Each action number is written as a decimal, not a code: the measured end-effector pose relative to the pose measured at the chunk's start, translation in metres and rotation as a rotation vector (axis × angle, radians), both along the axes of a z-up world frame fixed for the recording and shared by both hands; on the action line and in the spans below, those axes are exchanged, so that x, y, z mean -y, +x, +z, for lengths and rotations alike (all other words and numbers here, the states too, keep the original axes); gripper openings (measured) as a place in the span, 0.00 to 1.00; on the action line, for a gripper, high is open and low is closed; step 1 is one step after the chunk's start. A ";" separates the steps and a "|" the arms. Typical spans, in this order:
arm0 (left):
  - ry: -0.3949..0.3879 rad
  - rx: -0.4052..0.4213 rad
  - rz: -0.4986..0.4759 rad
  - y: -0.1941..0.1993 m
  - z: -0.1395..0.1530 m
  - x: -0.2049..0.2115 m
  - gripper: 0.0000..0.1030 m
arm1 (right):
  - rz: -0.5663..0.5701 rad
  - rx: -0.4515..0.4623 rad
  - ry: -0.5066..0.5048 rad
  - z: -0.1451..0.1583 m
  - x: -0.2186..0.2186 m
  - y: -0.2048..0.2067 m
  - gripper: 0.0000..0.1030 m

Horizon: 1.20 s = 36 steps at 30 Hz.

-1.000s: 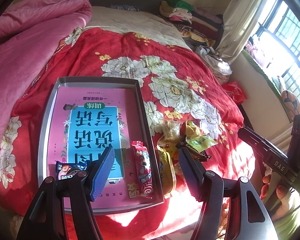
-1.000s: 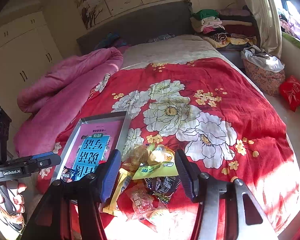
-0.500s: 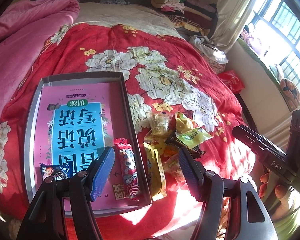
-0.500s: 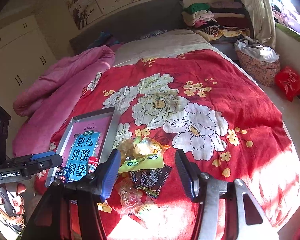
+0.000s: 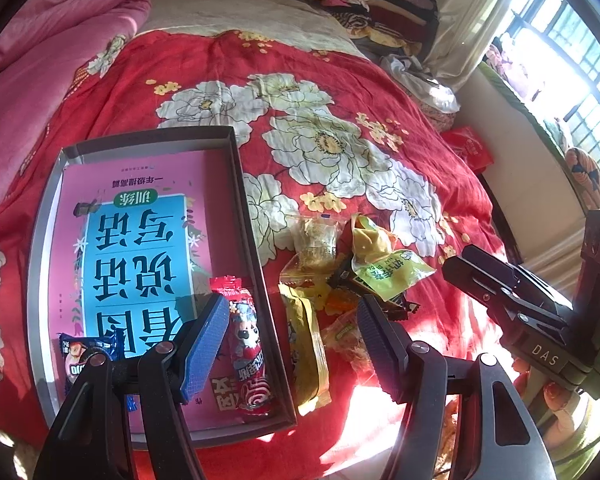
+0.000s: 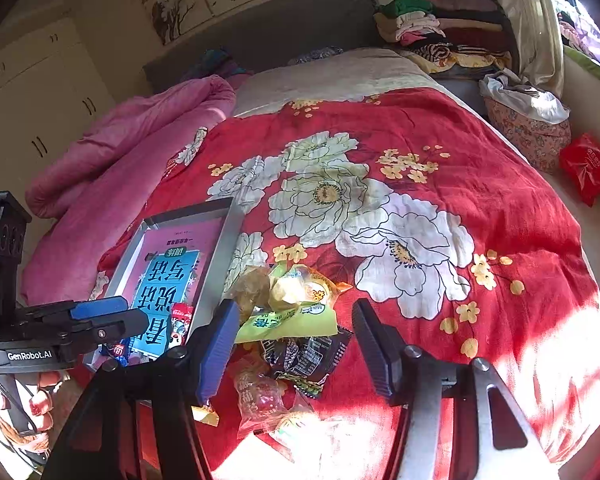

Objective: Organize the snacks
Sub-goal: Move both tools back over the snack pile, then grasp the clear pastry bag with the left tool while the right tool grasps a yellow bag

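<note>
Grey shallow tray (image 5: 242,216) lies on a red floral quilt (image 5: 340,92), long axis running from the near edge of the bed away toward the headboard; a pink-and-blue booklet (image 5: 140,248) fills its floor, print upside down to the left wrist camera. Inside the tray, near right corner: a red snack packet (image 5: 246,344) lying lengthwise, parallel to the right wall and just beside it, crimped end pointing to the far side. Near left corner: a small blue snack packet (image 5: 80,354), partly hidden by the gripper frame. Outside, touching the tray's right wall, a long yellow packet (image 5: 306,344) lies with the same lengthwise heading. Beyond it, a loose heap of snacks: a green-yellow packet (image 6: 288,320) on top, lying crosswise, a black packet (image 6: 304,354) under it, and a clear wrapped one (image 5: 314,236) on the far side. Left gripper (image 5: 292,324) hangs above the tray's near right corner, jaws apart, nothing between them. Right gripper (image 6: 294,336) is over the heap, jaws opening, pads clear of the packets below. Pink duvet (image 6: 112,148) is bunched at the bed's left.
</note>
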<state>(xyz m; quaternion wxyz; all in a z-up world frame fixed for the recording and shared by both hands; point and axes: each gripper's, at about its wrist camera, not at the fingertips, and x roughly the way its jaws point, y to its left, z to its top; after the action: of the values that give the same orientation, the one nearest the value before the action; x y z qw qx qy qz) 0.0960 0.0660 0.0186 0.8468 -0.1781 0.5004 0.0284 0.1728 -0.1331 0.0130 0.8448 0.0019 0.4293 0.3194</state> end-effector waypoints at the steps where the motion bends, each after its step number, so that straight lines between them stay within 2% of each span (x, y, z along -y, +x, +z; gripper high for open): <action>1: -0.002 -0.005 -0.002 0.003 -0.002 0.000 0.66 | 0.009 0.000 -0.009 -0.002 -0.004 0.001 0.57; 8: 0.013 -0.028 -0.020 0.029 -0.010 -0.001 0.66 | 0.046 -0.025 -0.065 -0.023 -0.024 0.012 0.57; 18: 0.026 -0.094 -0.040 0.059 -0.030 -0.001 0.66 | 0.079 -0.029 -0.104 -0.038 -0.046 0.027 0.57; 31: 0.041 -0.116 -0.086 0.084 -0.037 0.008 0.66 | 0.102 0.024 -0.206 -0.059 -0.067 0.034 0.57; 33: 0.040 -0.122 -0.096 0.088 -0.040 0.012 0.66 | 0.092 0.031 -0.227 -0.063 -0.064 0.034 0.53; 36: 0.045 -0.138 -0.103 0.094 -0.046 0.016 0.66 | 0.086 0.017 -0.192 -0.065 -0.055 0.036 0.49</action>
<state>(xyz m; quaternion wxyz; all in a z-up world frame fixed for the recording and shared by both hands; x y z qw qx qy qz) 0.1895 0.0500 -0.0278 0.8144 -0.1308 0.5654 0.0081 0.2090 -0.0782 -0.0518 0.8302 -0.1000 0.4505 0.3128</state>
